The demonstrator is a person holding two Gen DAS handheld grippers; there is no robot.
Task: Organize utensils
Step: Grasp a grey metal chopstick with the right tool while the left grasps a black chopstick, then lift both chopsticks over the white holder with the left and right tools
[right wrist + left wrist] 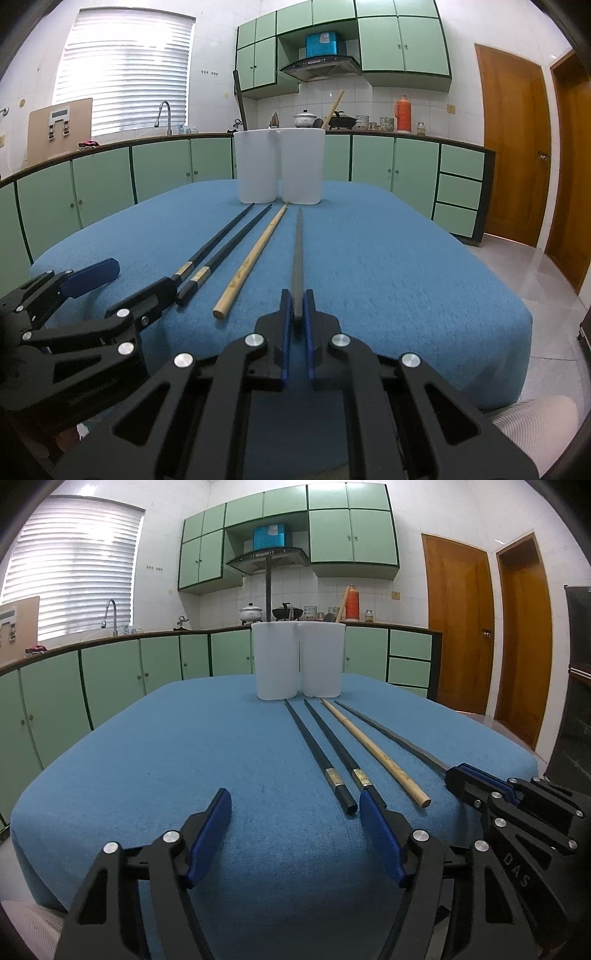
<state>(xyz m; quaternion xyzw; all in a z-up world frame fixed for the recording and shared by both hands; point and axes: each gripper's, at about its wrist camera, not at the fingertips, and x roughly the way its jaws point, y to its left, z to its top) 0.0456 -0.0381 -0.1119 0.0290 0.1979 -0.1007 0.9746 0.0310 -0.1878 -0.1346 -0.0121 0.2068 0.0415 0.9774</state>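
Right gripper (297, 308): pinching the near end of the grey chopstick (297, 254), its blue pads pressed against both sides, probably to lift it toward the holder.
Left gripper (295, 819): hanging spread wide over the blue tablecloth (184, 757), gripping nothing; its right finger is sitting beside the black chopsticks (325, 753), likely lining up for them.
Loose utensils: black pair and wooden chopstick (373, 749) are lying side by side, tips pointing at the holder (an easy reach for either hand).
White holder (280, 166): standing at the table's far end; one dark and one wooden stick are already poking up from its two compartments.
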